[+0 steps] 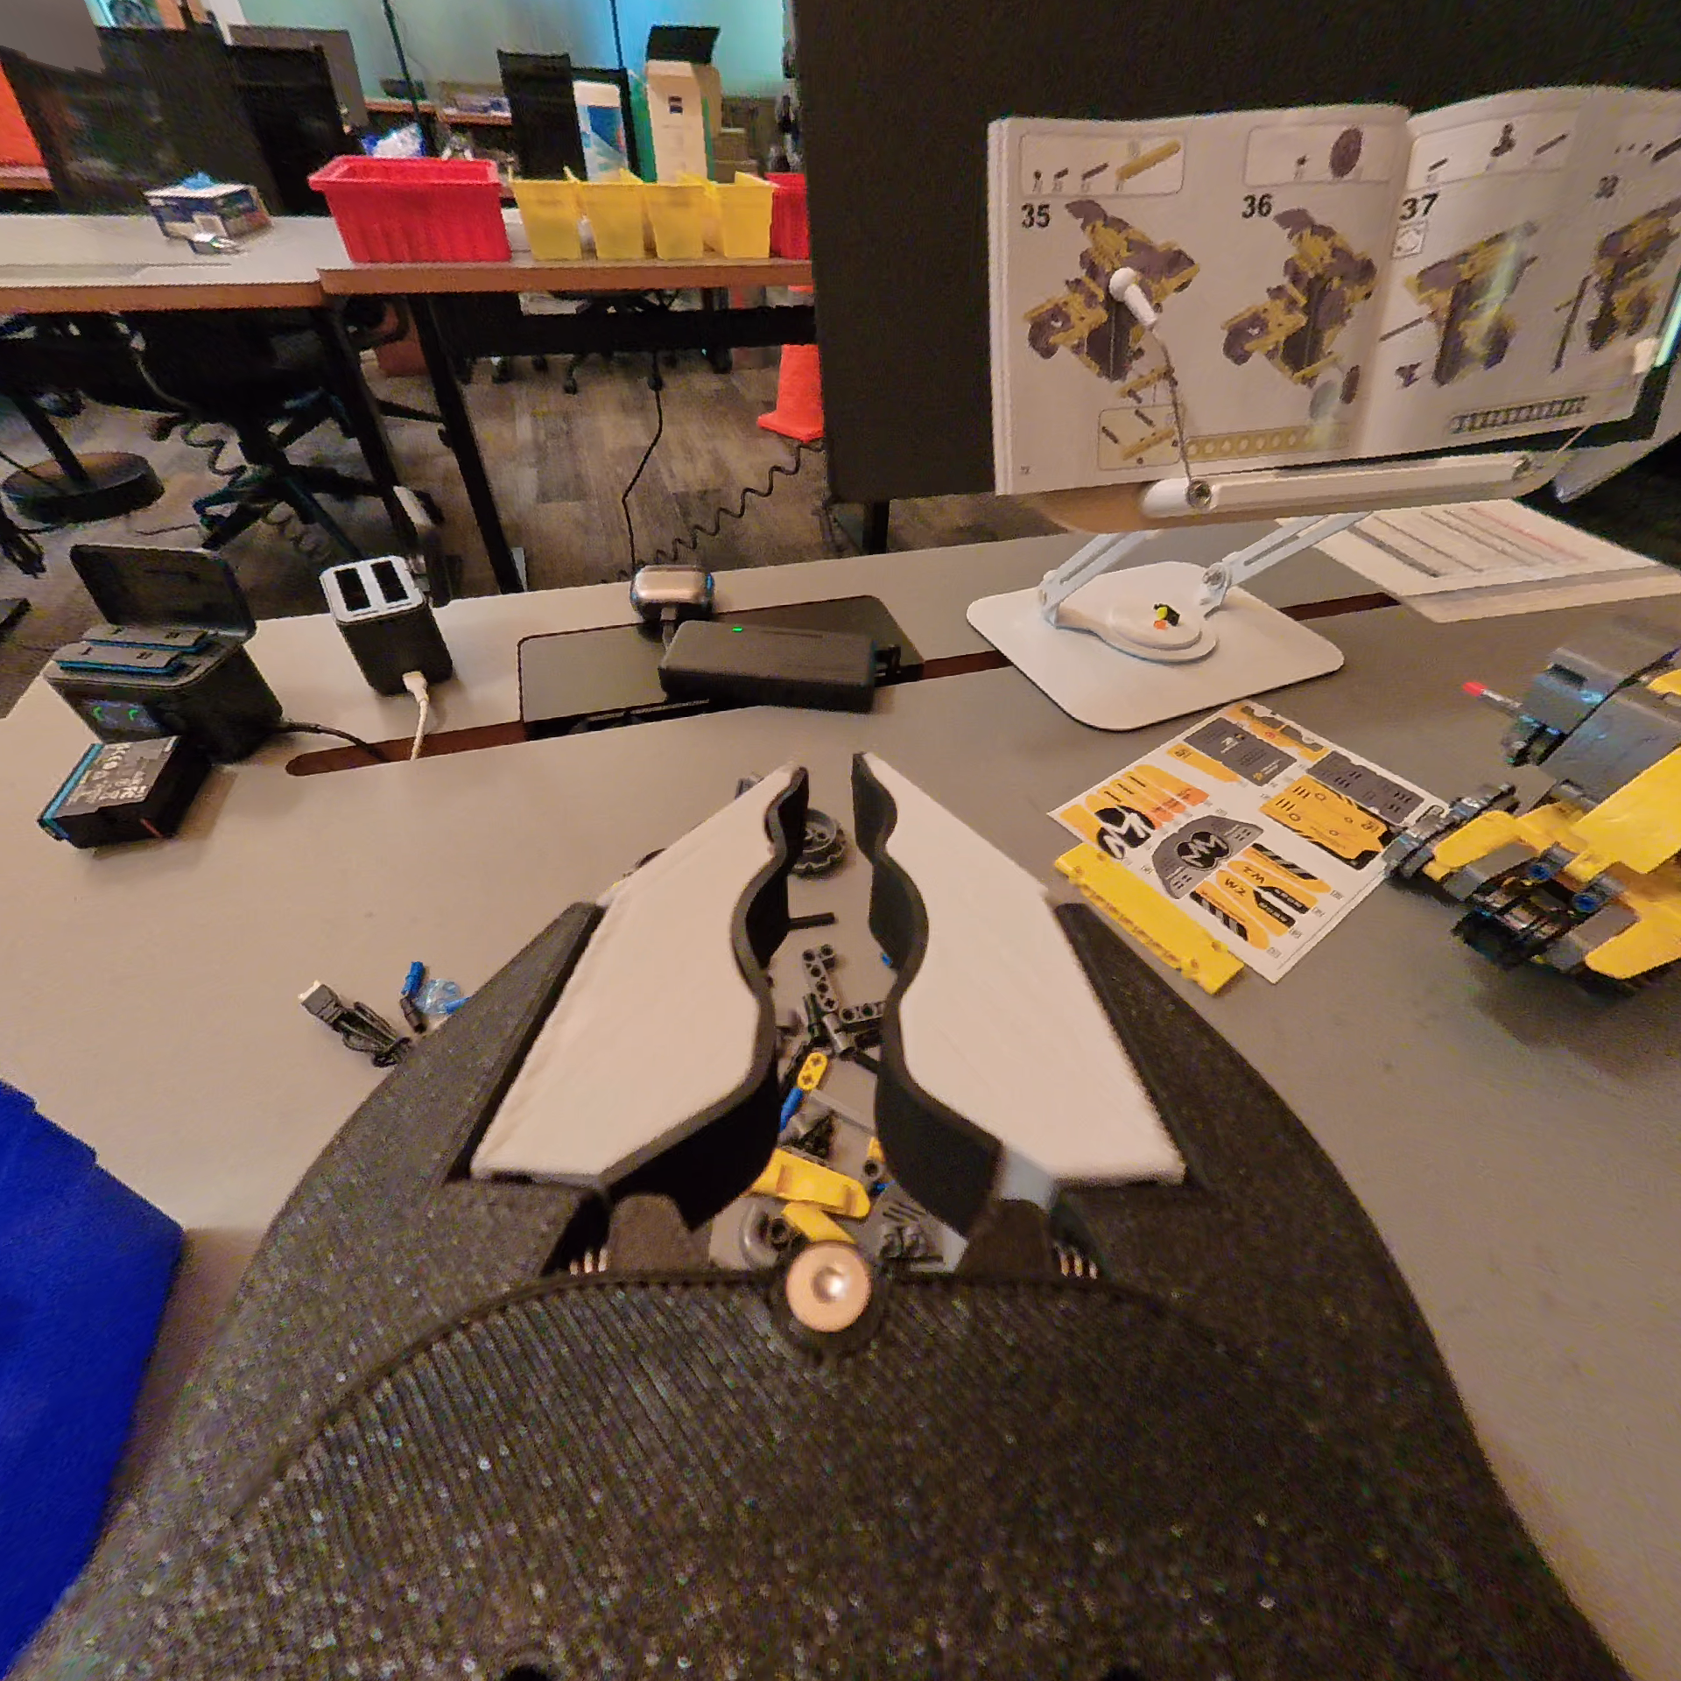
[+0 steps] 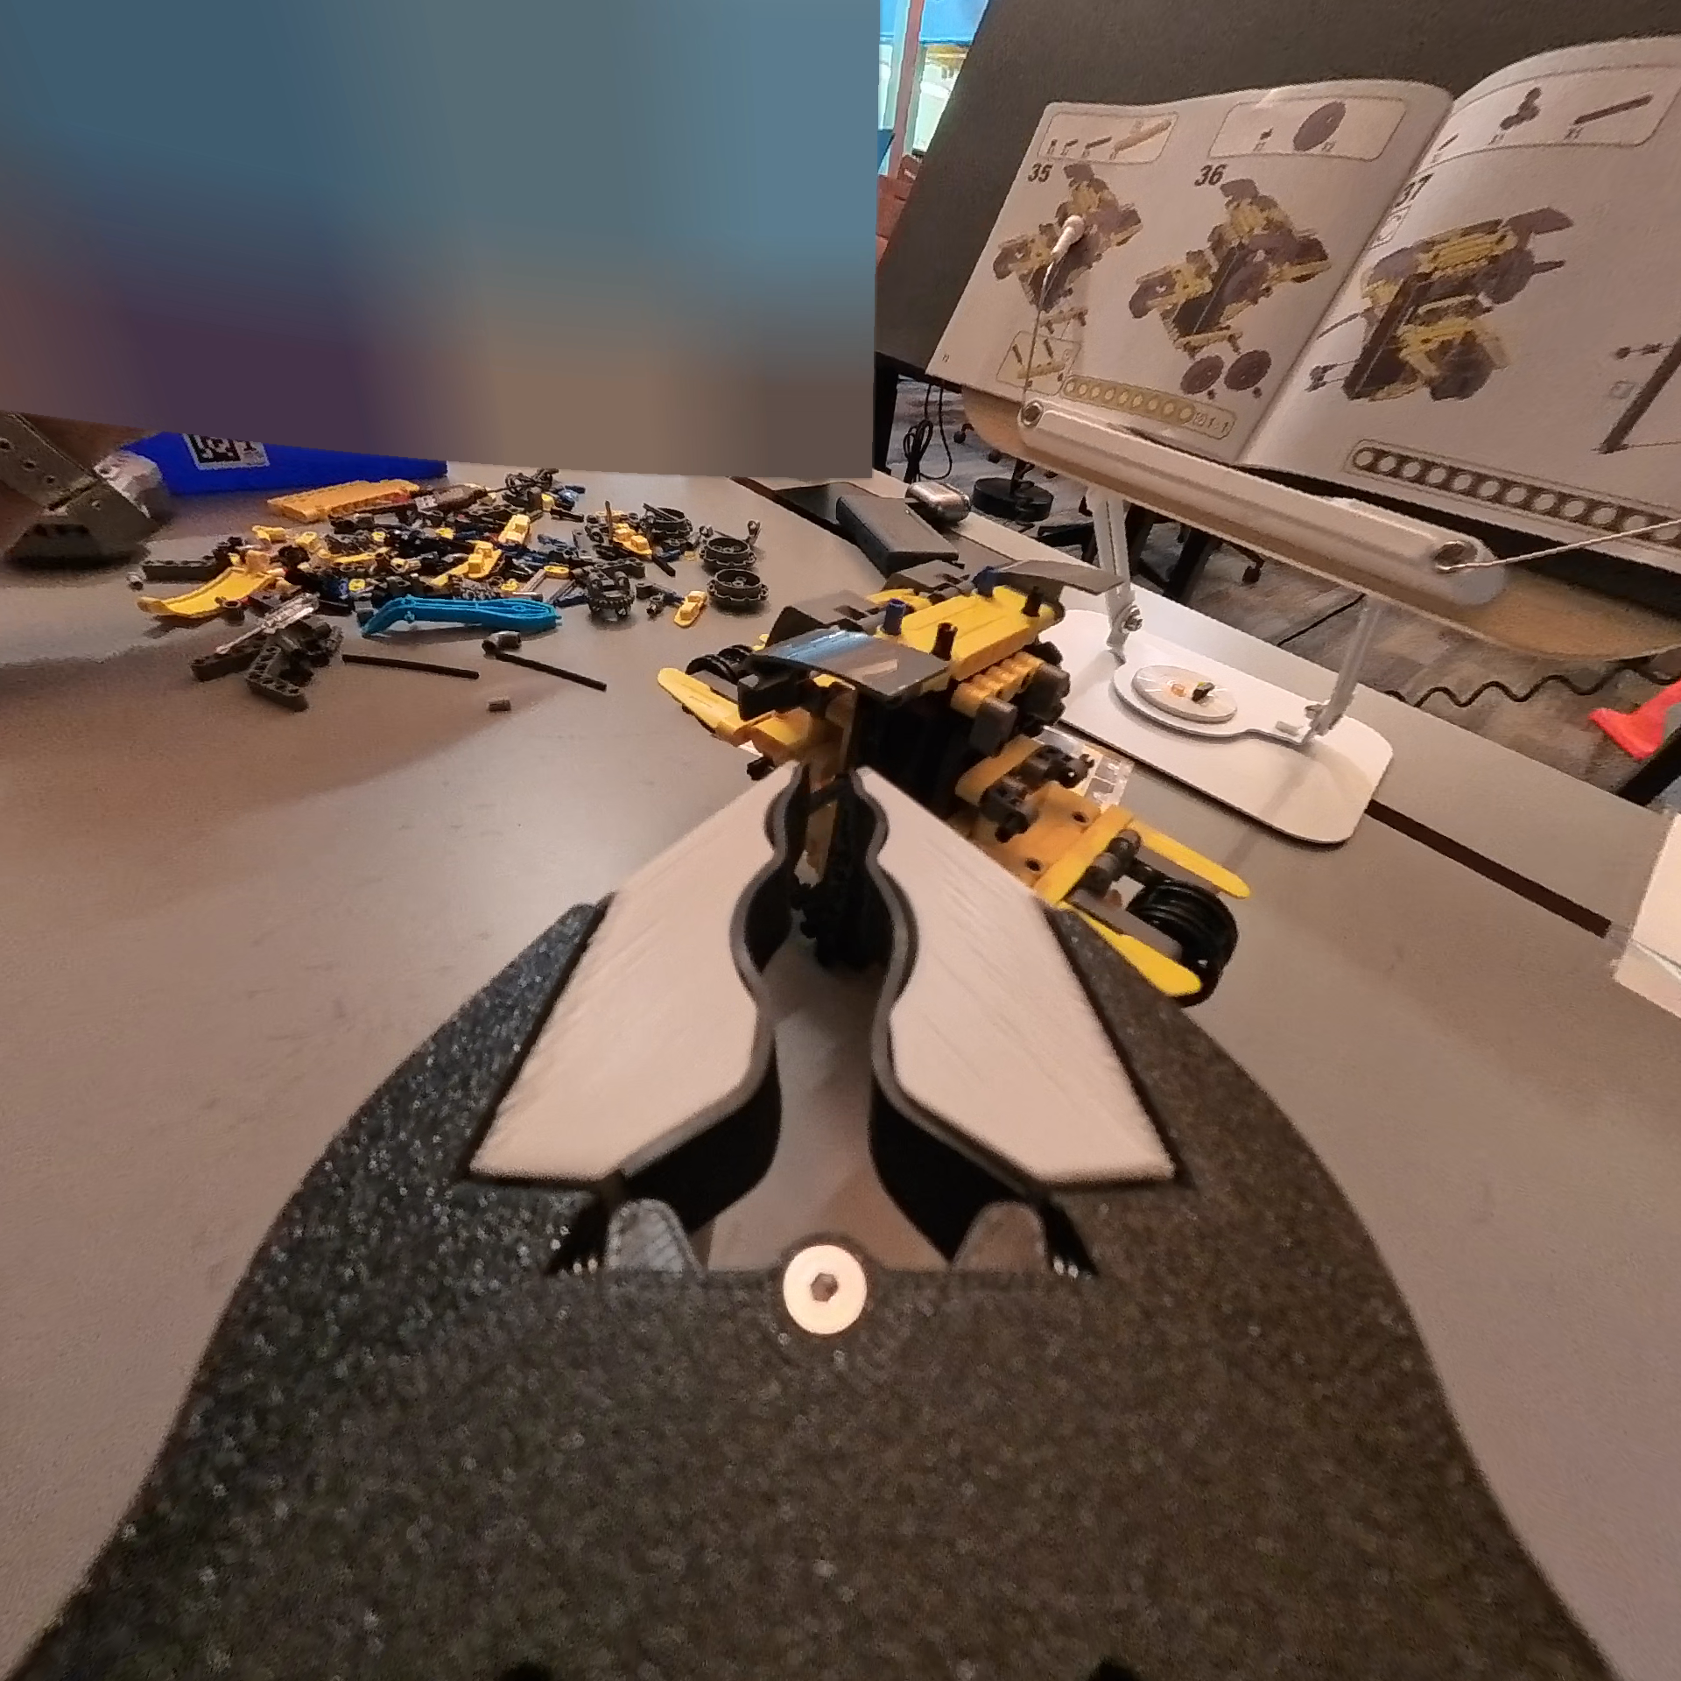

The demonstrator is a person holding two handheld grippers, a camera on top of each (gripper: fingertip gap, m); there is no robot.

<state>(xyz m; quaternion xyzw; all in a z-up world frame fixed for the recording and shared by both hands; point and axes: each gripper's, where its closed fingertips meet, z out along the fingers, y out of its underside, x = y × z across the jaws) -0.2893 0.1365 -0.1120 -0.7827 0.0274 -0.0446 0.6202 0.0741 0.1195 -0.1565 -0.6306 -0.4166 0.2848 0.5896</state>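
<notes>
My left gripper (image 1: 831, 769) is open by a narrow gap and holds nothing. It hovers over a pile of small black, yellow and blue building parts (image 1: 832, 1010), with a black wheel (image 1: 819, 841) just under its tips. My right gripper (image 2: 826, 773) is shut on a black part of a yellow and black brick model (image 2: 955, 673), which rests on the grey table (image 2: 273, 910). The model also shows at the right edge of the left wrist view (image 1: 1583, 846). The loose parts pile shows at the far left of the right wrist view (image 2: 437, 564).
An open instruction booklet (image 1: 1273, 291) sits on a white stand (image 1: 1155, 664) at the back right. A sticker sheet (image 1: 1246, 837) and a yellow beam (image 1: 1146, 919) lie beside the model. Black chargers and batteries (image 1: 155, 673) stand at the back left. A blue object (image 1: 64, 1273) is at the left edge. One gripper's finger ends stand about 35 cm off the other's.
</notes>
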